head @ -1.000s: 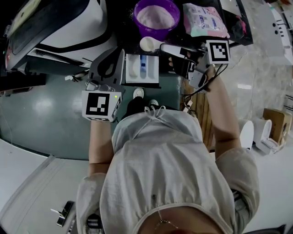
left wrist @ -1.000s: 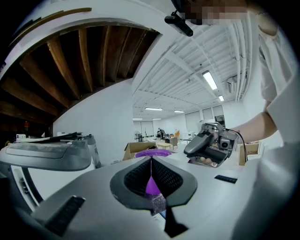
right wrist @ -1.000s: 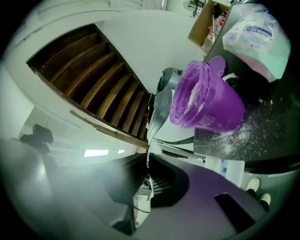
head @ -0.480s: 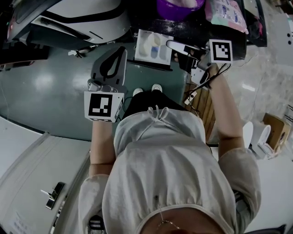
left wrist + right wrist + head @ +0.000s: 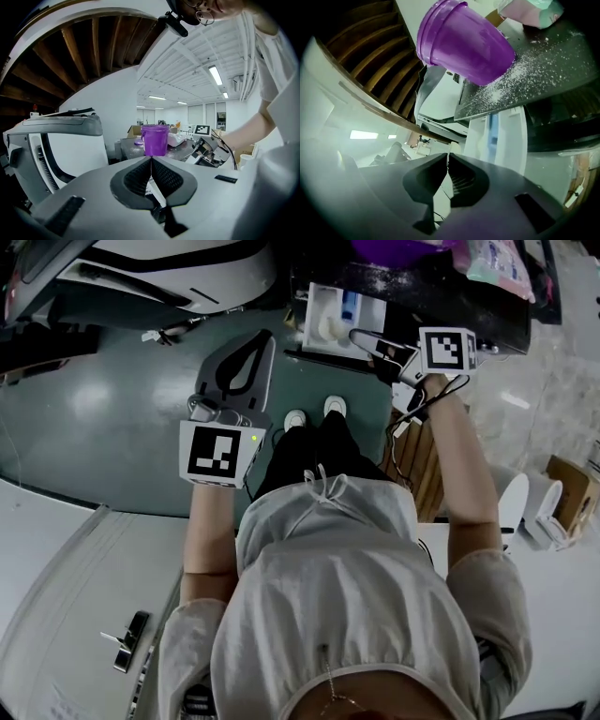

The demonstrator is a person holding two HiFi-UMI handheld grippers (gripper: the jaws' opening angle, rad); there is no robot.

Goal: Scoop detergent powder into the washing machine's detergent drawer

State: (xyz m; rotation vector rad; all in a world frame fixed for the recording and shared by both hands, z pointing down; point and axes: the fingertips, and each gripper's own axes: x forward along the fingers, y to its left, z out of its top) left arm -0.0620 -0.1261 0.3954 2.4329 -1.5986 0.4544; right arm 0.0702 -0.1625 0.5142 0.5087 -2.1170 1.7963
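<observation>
The white detergent drawer (image 5: 361, 307) stands pulled out under the dark counter. My right gripper (image 5: 364, 337) is shut on the handle of a white scoop (image 5: 329, 327), whose bowl hangs over the drawer's left compartment. In the right gripper view the scoop (image 5: 453, 149) pokes out past the jaws, beside the drawer (image 5: 501, 136), with the purple powder bucket (image 5: 464, 40) above. My left gripper (image 5: 236, 371) is shut with nothing in it, down left of the drawer, over the green floor. The left gripper view looks at the bucket (image 5: 154, 139) and the right gripper (image 5: 211, 151).
Spilled powder dots the dark counter (image 5: 534, 70). A pink and teal detergent bag (image 5: 497, 263) lies right of the bucket. The white washing machine (image 5: 159, 273) stands at the left. The person's shoes (image 5: 314, 413) are below the drawer, and a wooden crate (image 5: 412, 465) is beside them.
The right gripper carried the scoop from beside the purple bucket down over the drawer. The head camera tilted, so the bucket slid to the top edge. The left gripper stayed shut.
</observation>
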